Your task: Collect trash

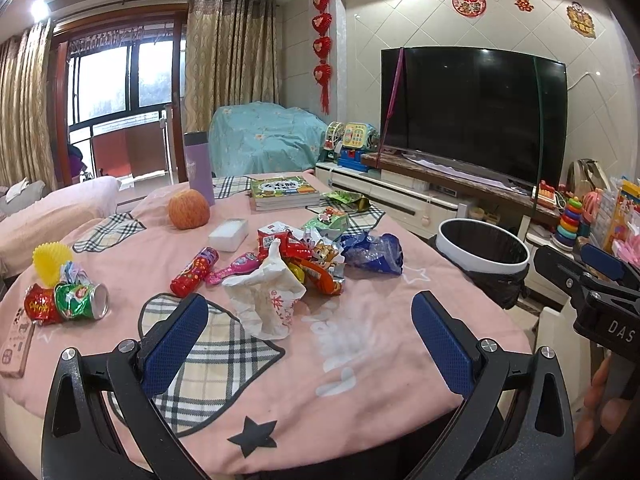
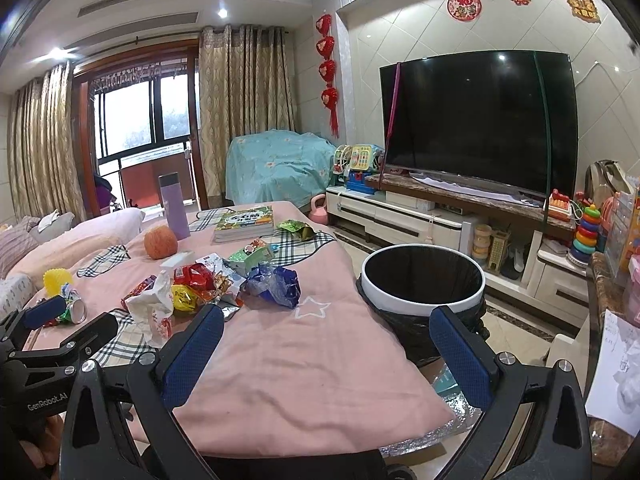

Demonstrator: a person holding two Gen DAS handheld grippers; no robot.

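A heap of snack wrappers [image 1: 312,256] lies mid-table on the pink cloth, with a crumpled white paper bag [image 1: 268,300] in front and a blue plastic bag [image 1: 374,252] to its right. Crushed cans [image 1: 80,300] lie at the left. A white-rimmed trash bin [image 1: 482,246] with a black liner stands off the table's right edge. My left gripper [image 1: 312,332] is open and empty, just short of the paper bag. My right gripper [image 2: 326,344] is open and empty over the table's near right corner, between the blue bag [image 2: 276,282] and the bin [image 2: 422,280].
On the table are an orange fruit [image 1: 189,209], a purple bottle [image 1: 199,166], stacked books [image 1: 284,192], a white box [image 1: 228,234], a yellow spiky ball [image 1: 52,260] and a pink toy brush [image 1: 236,266]. A TV [image 1: 474,114] and toys stand to the right.
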